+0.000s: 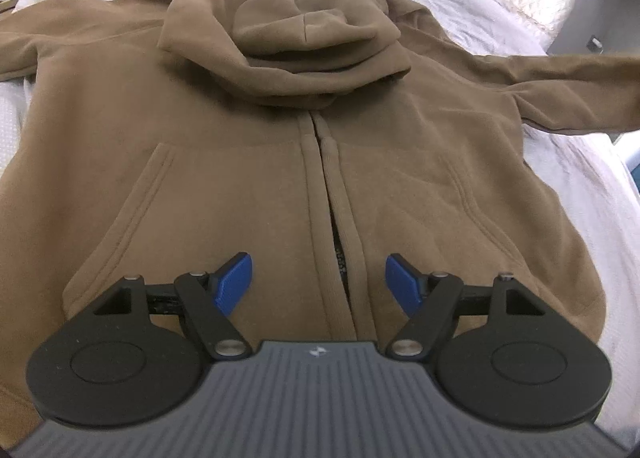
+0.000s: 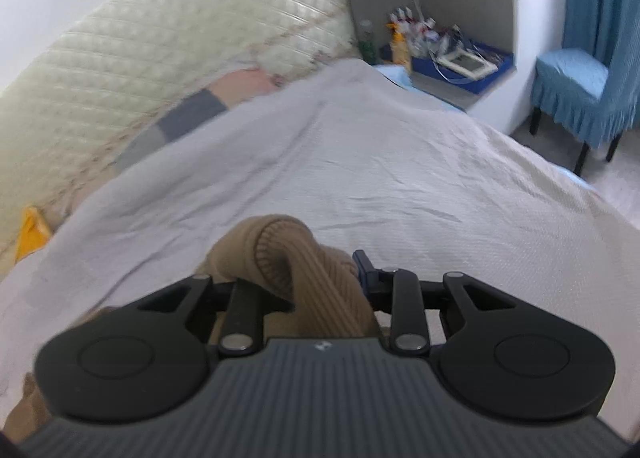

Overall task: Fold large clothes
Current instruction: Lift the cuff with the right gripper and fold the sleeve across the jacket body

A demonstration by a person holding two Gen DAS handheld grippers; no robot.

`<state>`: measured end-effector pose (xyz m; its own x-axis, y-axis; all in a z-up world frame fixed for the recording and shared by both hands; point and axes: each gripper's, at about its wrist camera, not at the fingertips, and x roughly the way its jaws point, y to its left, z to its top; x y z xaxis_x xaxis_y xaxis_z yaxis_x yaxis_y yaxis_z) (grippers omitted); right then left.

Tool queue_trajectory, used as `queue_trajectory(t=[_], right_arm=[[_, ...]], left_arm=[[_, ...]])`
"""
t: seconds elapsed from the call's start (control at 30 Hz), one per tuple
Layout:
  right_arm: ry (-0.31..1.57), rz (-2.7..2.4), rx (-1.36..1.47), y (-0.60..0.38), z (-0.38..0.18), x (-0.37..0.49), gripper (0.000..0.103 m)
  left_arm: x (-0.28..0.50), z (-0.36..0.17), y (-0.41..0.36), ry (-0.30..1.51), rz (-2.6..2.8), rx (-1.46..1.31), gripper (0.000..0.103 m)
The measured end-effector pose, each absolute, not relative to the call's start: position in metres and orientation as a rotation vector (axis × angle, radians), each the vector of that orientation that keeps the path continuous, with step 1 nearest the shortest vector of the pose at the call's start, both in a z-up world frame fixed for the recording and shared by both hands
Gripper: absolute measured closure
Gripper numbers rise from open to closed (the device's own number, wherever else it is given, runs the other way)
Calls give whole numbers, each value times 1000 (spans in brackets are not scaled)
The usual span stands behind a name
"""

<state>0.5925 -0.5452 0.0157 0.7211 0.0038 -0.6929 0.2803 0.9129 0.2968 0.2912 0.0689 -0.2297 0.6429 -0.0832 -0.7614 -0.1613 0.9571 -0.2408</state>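
Note:
A brown zip-up hoodie point(image 1: 240, 178) lies front up and spread flat on a white bed sheet point(image 1: 580, 186), hood point(image 1: 288, 46) bunched at the far end and both sleeves stretched sideways. My left gripper point(image 1: 319, 284) is open and empty, hovering over the hem with the zipper point(image 1: 340, 250) between its blue fingers. In the right wrist view, my right gripper point(image 2: 320, 278) is shut on the ribbed cuff of the hoodie's sleeve point(image 2: 280, 258), held just above the sheet point(image 2: 360, 162). The cuff hides the left finger.
A quilted cream headboard point(image 2: 160, 58) runs along the bed's far left side. A bedside niche holds bottles and a blue tray point(image 2: 460, 58). A blue covered chair point(image 2: 572, 86) stands on the floor at right. A yellow item point(image 2: 32, 234) lies at the bed's left edge.

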Motion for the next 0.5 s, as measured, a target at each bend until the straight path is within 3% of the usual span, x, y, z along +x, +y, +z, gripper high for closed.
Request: queue_trajectory(t=[0.27, 0.5], right_arm=[[677, -80, 325, -431, 125, 534, 72], [646, 66, 192, -297, 180, 473, 72]], left_arm=[[272, -208, 101, 804, 9, -408, 25], [252, -181, 142, 703, 31, -439, 25]])
